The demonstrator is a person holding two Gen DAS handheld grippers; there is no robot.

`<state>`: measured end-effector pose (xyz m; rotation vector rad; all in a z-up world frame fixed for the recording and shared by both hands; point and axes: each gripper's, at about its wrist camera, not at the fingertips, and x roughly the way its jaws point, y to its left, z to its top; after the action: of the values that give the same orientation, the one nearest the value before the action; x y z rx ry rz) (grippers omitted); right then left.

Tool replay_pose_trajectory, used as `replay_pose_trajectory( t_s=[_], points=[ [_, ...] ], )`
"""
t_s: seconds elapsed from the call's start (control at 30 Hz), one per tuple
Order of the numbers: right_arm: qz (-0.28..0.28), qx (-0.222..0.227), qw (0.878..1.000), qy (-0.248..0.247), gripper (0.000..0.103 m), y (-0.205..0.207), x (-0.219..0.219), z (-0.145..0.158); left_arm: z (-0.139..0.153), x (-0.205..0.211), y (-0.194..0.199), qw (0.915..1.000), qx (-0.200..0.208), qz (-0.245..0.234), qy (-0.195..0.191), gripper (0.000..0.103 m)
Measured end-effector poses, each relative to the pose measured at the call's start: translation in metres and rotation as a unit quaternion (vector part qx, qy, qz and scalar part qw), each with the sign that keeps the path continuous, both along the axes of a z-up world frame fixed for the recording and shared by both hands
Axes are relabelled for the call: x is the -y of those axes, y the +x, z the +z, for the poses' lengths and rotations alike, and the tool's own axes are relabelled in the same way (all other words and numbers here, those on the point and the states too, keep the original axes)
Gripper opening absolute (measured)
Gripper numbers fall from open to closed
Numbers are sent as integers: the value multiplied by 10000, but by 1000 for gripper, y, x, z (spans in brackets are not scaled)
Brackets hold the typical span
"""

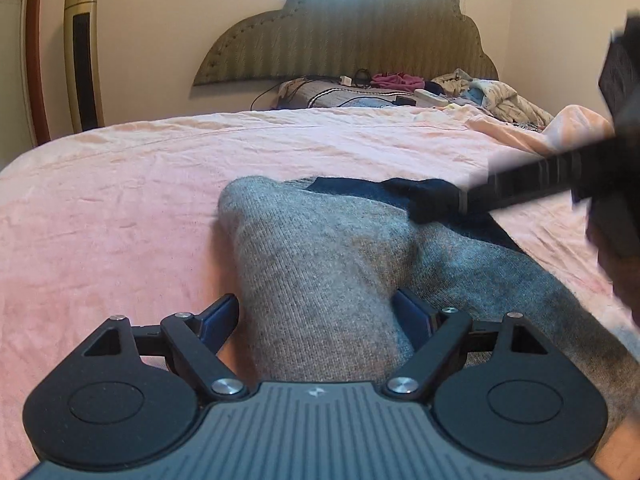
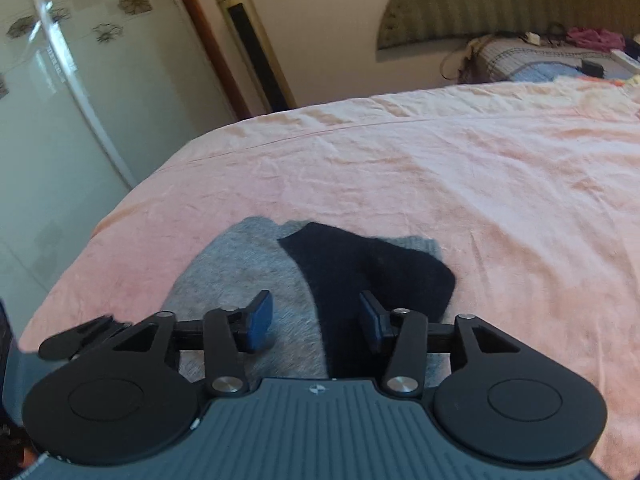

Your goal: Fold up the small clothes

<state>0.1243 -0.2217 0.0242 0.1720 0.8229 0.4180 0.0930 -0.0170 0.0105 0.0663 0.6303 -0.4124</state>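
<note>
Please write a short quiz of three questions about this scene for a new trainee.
1. True or false: the left gripper grips the grey sock.
2. Which colour is the bed cover? A green, B pink, C white.
3. What lies on top of the grey sock?

Key: 1 false, its fingers stand apart. 2 B. 3 the dark sock, in front of the open right gripper.
</note>
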Motion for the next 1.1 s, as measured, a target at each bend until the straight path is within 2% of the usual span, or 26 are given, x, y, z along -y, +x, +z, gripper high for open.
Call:
replay_pose_trajectory(
  t_s=[0.03, 0.07, 0.17, 0.23, 0.27, 0.3, 0.37, 0.43, 0.47, 0.5, 0.53, 0.57, 0.6, 0.67, 0.73, 0.77, 0.8, 0.83, 0.87, 0.93, 1.03, 1.07, 1.1],
  points=[
    [144, 403, 9990, -99, 57, -8, 0, -9, 0, 1, 1, 10000, 6, 2, 13, 85],
    [285, 561, 9978, -191, 57, -12, 2, -12, 0, 2, 1, 10000, 25, -7, 42, 85],
    [-48, 109, 9999, 57, 53, -14, 12, 4, 1, 6, -4, 9997, 158, 26, 189, 85],
    [-213, 164, 9995, 168, 56, -27, 16, 15, 1, 8, -5, 9995, 212, 51, 242, 85],
    [-274, 277, 9990, 239, 67, -37, 19, 20, 1, 9, -5, 9994, 217, 62, 246, 85],
    [-376, 390, 9982, 247, 83, -45, 23, 23, 1, 9, -5, 9994, 218, 66, 248, 85],
    [-559, 451, 9974, 97, 99, -51, 27, 20, 1, 9, -5, 9994, 216, 66, 249, 85],
    [-743, 254, 9968, -132, 95, -46, 28, 9, 1, 10, -4, 9994, 222, 66, 261, 85],
    [-777, 52, 9969, -89, 92, -42, 30, 0, 1, 10, -4, 9994, 212, 69, 259, 85],
    [-738, -218, 9970, 88, 92, -38, 31, -10, 2, 8, -2, 9997, 132, 89, 195, 85],
    [-693, -143, 9972, 248, 96, -40, 32, -16, 2, 4, 2, 9999, -75, 132, -8, 85],
    [-605, -110, 9977, 296, 99, -42, 30, -18, 2, -6, 7, 9981, -431, 212, -385, 85],
    [-572, -75, 9981, 213, 99, -43, 26, -17, 0, -17, 13, 9927, -765, 314, -874, 86],
    [-422, -65, 9990, 87, 95, -41, 19, -15, 1, -29, 18, 9857, -1020, 371, -1287, 87],
    [-204, -69, 9997, 135, 69, -39, 17, -13, 3, -31, 19, 9818, -1192, 363, -1430, 84],
    [-85, -190, 9993, 298, 48, -37, 17, -12, 3, -29, 18, 9809, -1262, 327, -1444, 59],
    [-5, -294, 9984, 475, 35, -37, 18, -10, 3, -28, 16, 9795, -1342, 345, -1462, 52],
    [32, -286, 9985, 464, 34, -39, 18, -8, 4, -30, 13, 9774, -1406, 395, -1531, 41],
    [77, -243, 9987, 434, 32, -43, 19, -5, 6, -33, 9, 9749, -1473, 416, -1617, 35],
    [173, -213, 9975, 644, 30, -58, 25, 5, 13, -40, -5, 9721, -1566, 458, -1687, 33],
    [286, -276, 9947, 951, 29, -84, 38, 11, 8, -44, -32, 9739, -1594, 184, -1607, 36],
    [243, -404, 9946, 919, 33, -88, 39, 4, 5, -45, -39, 9775, -1448, 184, -1525, 43],
    [164, -507, 9949, 862, 49, -92, 39, -4, 2, -48, -47, 9798, -1242, 185, -1557, 47]
  ],
)
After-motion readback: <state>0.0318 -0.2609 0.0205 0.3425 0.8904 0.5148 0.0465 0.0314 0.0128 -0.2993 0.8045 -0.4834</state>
